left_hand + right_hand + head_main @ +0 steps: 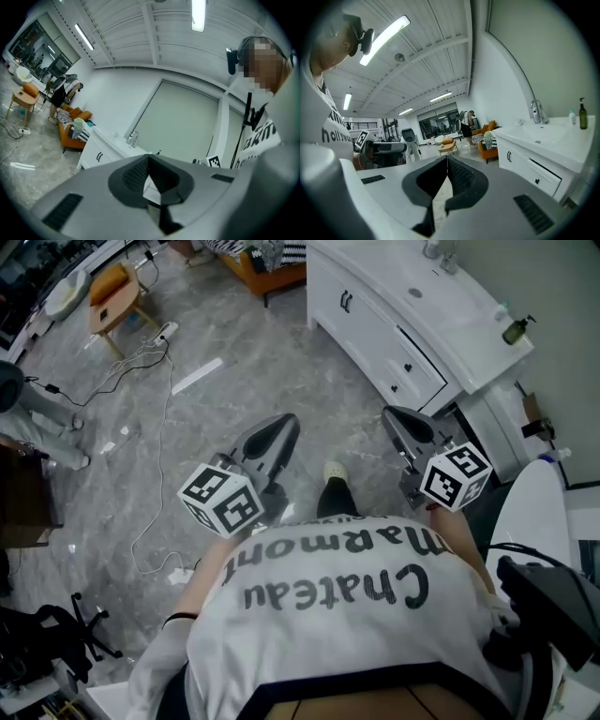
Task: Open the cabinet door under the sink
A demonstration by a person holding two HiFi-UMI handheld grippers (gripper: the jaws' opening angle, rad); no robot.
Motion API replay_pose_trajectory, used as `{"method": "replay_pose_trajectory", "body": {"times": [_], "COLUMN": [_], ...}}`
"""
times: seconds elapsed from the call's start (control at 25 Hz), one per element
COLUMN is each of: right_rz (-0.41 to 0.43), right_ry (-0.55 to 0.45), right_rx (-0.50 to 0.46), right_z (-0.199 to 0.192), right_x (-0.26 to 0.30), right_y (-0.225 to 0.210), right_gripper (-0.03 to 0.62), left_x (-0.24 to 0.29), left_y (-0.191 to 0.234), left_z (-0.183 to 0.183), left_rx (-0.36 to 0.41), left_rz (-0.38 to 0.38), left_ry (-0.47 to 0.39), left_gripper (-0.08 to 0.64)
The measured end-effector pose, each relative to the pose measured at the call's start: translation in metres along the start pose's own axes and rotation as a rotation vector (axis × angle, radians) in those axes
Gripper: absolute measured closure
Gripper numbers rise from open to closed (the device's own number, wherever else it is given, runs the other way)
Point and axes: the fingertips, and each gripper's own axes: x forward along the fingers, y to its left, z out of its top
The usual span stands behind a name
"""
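On the grey marble floor (234,362), a white sink cabinet (375,334) stands along the wall at upper right, its doors (345,302) shut. An orange sofa (272,276) and a wooden stool (112,292) sit farther off. In front of the person, clear of the cabinet, the left tool (284,421) and right tool (390,414) each have their jaws closed tip to tip, gripping nothing and touching nothing.
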Motion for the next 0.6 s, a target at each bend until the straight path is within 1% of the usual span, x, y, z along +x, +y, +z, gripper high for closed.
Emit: {"method": "replay_pose_trajectory", "body": {"times": [0.2, 0.32, 0.4, 0.6], "right_rz": [0.016, 0.023, 0.032, 0.052], "right_ry": [0.018, 0.043, 0.058, 0.069], "right_rx": [-0.062, -0.086, -0.088, -0.096], "right_z": [0.016, 0.022, 0.027, 0.049], "right_x": [0.034, 0.055, 0.069, 0.108], "right_y": [-0.029, -0.052, -0.071, -0.111], "right_gripper": [0.58, 0.58, 0.58, 0.58], "left_x": [0.031, 0.054, 0.071, 0.114], "left_y": [0.02, 0.044, 0.061, 0.094], "left_z": [0.012, 0.018, 0.023, 0.042], "left_rx": [0.055, 0.071, 0.054, 0.01], "left_rz": [0.005, 0.054, 0.083, 0.092], "left_ry": [0.019, 0.023, 0.02, 0.009], "left_gripper": [0.551, 0.551, 0.551, 0.551]}}
